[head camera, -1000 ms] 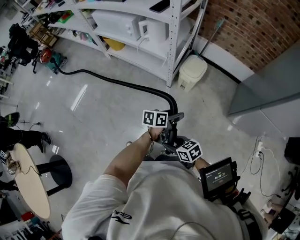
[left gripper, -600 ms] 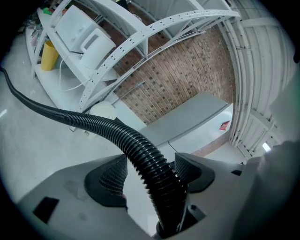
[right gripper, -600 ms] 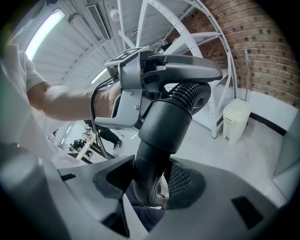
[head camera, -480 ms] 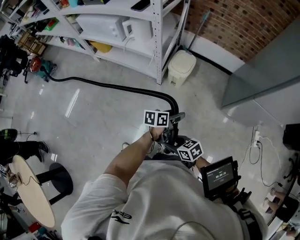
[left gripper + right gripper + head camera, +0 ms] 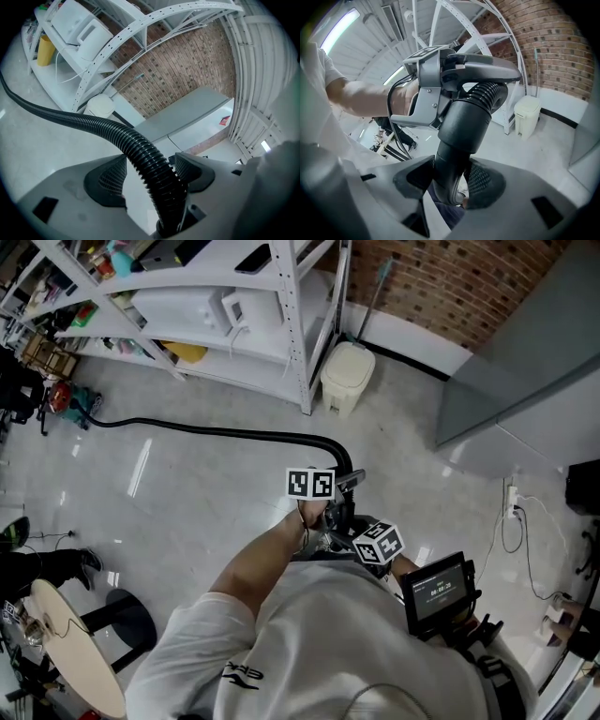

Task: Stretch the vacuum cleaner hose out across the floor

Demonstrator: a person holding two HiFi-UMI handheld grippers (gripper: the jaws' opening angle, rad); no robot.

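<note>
The black ribbed vacuum hose (image 5: 216,432) lies across the floor from a cluttered spot at the far left, then curves up to my grippers. In the left gripper view the ribbed hose (image 5: 147,159) sits pinched between both pads, so my left gripper (image 5: 150,174) is shut on it. My right gripper (image 5: 447,180) is shut on the smooth black end cuff (image 5: 461,131) of the hose, just below the left gripper (image 5: 436,70). In the head view, the left gripper (image 5: 337,486) and right gripper (image 5: 352,535) sit close together in front of the person's chest.
White metal shelving (image 5: 281,324) with boxes stands at the back. A beige waste bin (image 5: 347,376) sits beside it against a brick wall (image 5: 441,277). A grey cabinet (image 5: 525,362) is at the right, with cables (image 5: 511,521) on the floor. A round table (image 5: 75,652) is at the lower left.
The shelf and bin have slid away in the head view as the person backs off. The hose on the floor now lies straighter. Both grips are unchanged.
</note>
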